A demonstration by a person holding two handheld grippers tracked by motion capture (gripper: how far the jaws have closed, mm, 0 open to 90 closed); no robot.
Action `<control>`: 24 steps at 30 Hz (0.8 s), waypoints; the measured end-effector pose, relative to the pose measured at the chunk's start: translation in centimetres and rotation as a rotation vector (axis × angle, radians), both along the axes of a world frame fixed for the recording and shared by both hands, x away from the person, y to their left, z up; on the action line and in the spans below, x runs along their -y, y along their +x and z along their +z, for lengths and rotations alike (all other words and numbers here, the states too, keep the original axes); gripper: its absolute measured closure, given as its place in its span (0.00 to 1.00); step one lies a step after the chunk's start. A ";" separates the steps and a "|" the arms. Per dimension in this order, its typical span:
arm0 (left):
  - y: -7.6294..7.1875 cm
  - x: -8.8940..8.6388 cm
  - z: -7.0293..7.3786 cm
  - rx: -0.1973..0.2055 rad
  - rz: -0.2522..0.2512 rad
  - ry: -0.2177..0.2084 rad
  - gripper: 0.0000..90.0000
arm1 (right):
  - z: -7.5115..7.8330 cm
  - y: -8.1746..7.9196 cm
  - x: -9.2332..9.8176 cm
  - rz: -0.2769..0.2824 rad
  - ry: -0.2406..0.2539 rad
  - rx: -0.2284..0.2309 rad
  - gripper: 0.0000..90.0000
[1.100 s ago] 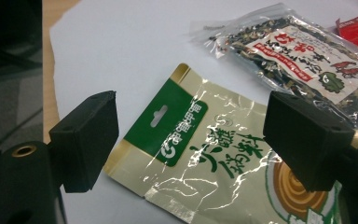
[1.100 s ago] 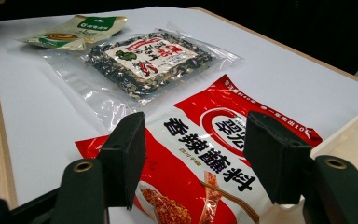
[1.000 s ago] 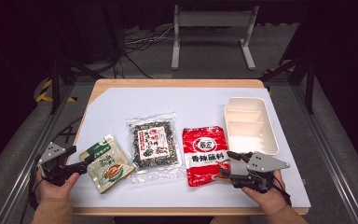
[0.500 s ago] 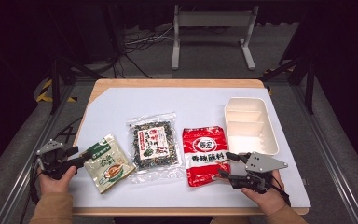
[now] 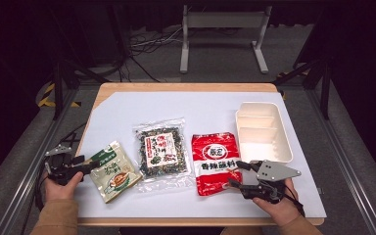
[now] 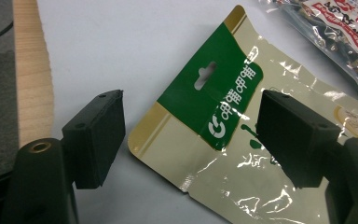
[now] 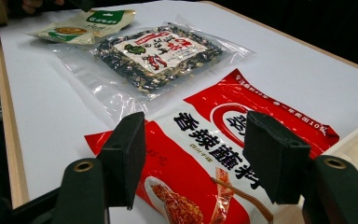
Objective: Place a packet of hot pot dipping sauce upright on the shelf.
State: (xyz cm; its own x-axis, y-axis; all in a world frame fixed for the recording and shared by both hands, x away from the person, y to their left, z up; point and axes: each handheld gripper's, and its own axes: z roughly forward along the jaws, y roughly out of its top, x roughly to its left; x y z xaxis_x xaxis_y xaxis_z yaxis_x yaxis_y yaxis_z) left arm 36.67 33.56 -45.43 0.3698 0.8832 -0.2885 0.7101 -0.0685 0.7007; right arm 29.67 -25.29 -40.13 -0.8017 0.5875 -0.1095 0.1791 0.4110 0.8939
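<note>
Nothing is packed yet: three packets lie left of the empty tray [image 5: 263,128]. Left gripper [image 6: 191,135], jaws just parting, straddles the green packet [image 5: 113,171] ungripped. Right gripper [image 7: 193,154] hangs released over the red packet [image 5: 216,161].

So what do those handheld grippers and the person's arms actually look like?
Both are black. The right gripper has a grey three-cornered plate on top; the left gripper has a smaller grey piece. Each has two blocky black jaws with brass-ringed holes. The sleeves are tan.
</note>
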 end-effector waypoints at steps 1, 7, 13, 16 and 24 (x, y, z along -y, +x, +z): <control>0.0 0.1 0.0 -0.006 -0.003 -0.005 0.28 | 0.0 0.0 0.0 0.000 0.000 0.000 0.44; 0.1 0.1 -0.1 -0.025 0.008 -0.003 0.30 | 0.0 0.0 0.0 0.001 -0.002 0.005 0.44; -0.4 -0.1 0.4 -0.005 0.011 -0.028 0.32 | 0.0 0.0 0.0 0.003 -0.003 0.006 0.44; -0.6 -0.2 0.6 0.008 0.005 -0.038 0.33 | 0.0 0.0 0.0 0.003 -0.003 0.005 0.44; -0.8 -0.5 0.6 0.018 -0.005 -0.064 0.38 | 0.0 0.0 -0.1 0.008 -0.010 0.004 0.44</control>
